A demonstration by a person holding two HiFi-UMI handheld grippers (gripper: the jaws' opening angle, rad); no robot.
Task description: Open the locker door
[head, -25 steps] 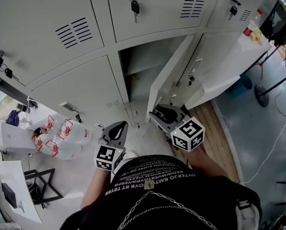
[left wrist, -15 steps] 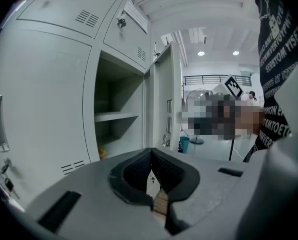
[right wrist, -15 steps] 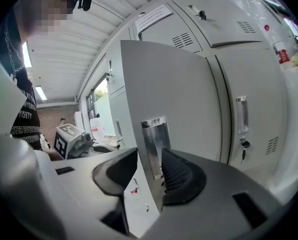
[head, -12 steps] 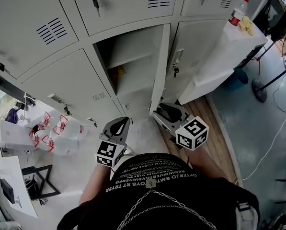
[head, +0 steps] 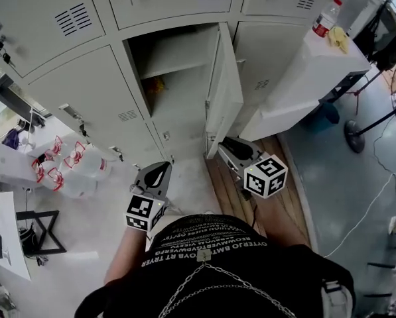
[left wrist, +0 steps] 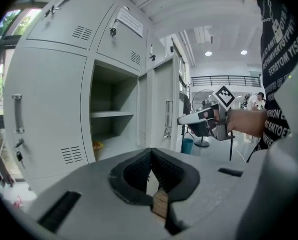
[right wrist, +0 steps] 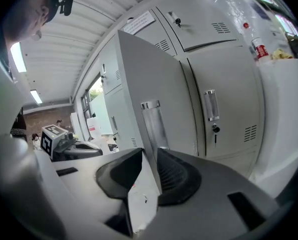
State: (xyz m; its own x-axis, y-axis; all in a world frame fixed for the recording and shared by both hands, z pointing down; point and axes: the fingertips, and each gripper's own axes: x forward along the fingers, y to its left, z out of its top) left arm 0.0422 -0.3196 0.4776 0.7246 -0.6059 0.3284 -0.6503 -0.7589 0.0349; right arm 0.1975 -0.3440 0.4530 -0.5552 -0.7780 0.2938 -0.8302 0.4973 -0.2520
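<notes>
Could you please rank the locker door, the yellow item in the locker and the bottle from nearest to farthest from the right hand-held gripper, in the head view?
1. The door: its edge stands between the closing jaws of the right hand-held gripper.
2. The yellow item: inside the open locker, up and left.
3. The bottle: on the white top, far upper right.

head: steep down, far | left gripper view: toward lockers (left wrist: 49, 109) | right gripper view: close on door (right wrist: 153, 84) | shared: door
</notes>
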